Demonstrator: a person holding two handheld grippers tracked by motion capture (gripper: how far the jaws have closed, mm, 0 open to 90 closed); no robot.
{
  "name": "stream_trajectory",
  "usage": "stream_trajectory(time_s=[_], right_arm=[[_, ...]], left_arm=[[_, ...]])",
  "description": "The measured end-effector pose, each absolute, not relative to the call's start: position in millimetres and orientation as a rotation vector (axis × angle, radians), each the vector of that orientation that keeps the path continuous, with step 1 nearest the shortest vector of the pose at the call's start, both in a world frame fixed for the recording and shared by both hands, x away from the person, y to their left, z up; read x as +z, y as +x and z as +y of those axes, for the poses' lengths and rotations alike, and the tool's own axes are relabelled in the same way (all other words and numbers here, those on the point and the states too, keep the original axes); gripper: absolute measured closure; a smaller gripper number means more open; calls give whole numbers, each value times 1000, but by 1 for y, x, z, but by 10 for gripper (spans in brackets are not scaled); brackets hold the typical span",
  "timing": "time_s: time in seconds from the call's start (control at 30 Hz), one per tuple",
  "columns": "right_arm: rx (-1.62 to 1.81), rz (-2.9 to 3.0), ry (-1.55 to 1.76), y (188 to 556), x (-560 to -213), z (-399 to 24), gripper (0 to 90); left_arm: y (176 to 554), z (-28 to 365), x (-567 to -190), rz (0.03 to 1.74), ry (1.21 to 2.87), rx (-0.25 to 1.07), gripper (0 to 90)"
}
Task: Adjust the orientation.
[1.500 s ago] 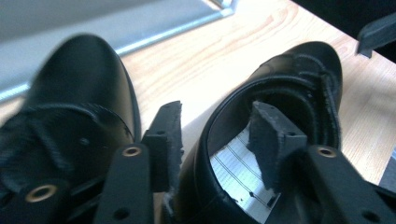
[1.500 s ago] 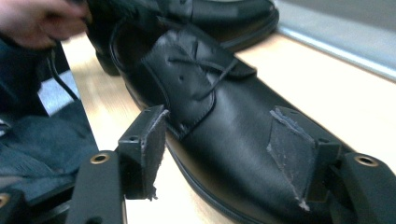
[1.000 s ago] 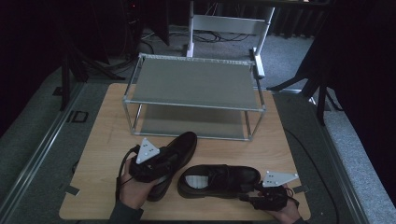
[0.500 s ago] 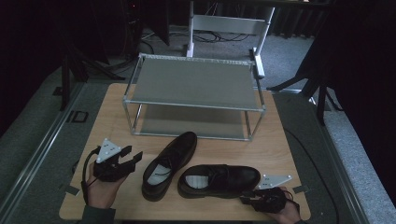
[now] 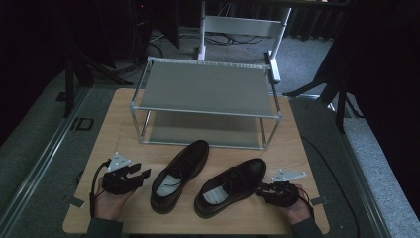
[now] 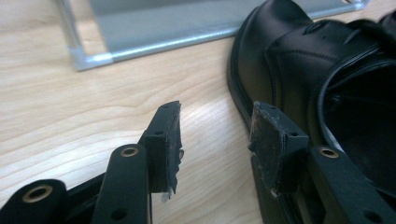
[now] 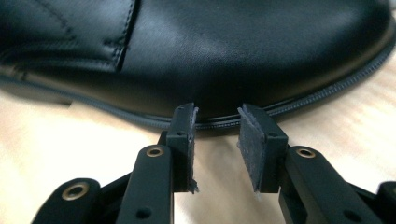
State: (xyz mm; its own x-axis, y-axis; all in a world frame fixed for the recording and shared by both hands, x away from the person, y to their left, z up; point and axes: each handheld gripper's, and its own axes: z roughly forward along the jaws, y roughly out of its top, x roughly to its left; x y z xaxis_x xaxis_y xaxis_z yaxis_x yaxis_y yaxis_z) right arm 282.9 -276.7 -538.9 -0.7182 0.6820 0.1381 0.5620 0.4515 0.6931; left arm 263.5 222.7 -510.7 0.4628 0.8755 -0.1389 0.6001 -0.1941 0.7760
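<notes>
So far both shoes (image 5: 179, 174) (image 5: 232, 186) are sitting on the bench (image 5: 114, 124), rack (image 5: 205, 89) unloaded; left claw (image 5: 139, 173) released, right claw (image 5: 261, 190) released, nudging toe.

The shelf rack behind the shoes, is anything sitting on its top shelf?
No, the rack's top shelf lies bare, and both black shoes stand on the wooden table.

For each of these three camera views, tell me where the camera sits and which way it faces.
High view: above the person's side, looking forward and down on the table, rack, two shoes, both hands.
Left gripper view: rides the left gripper, looking along its open fingers toward the left shoe and the rack's corner.
Right gripper view: rides the right gripper, facing the right shoe side-on, fingers apart, near its sole.
Shared: high and left views both show the left shoe and the rack.
</notes>
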Motion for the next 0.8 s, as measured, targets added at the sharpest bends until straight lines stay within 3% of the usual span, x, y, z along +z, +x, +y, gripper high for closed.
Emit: stream_trajectory(time_s=[0.47,0.63,0.8], right_arm=[[1135,2482,1176,305,-542,-273,556],[1124,2384,1230,306,-537,-282,554],[991,2342,1295,306,-544,-290,555]], left_arm=[[285,205,-543,1215,2023,340,547],[286,202,-546,1210,2019,271,585],[282,194,-547,1182,2021,256,679]])
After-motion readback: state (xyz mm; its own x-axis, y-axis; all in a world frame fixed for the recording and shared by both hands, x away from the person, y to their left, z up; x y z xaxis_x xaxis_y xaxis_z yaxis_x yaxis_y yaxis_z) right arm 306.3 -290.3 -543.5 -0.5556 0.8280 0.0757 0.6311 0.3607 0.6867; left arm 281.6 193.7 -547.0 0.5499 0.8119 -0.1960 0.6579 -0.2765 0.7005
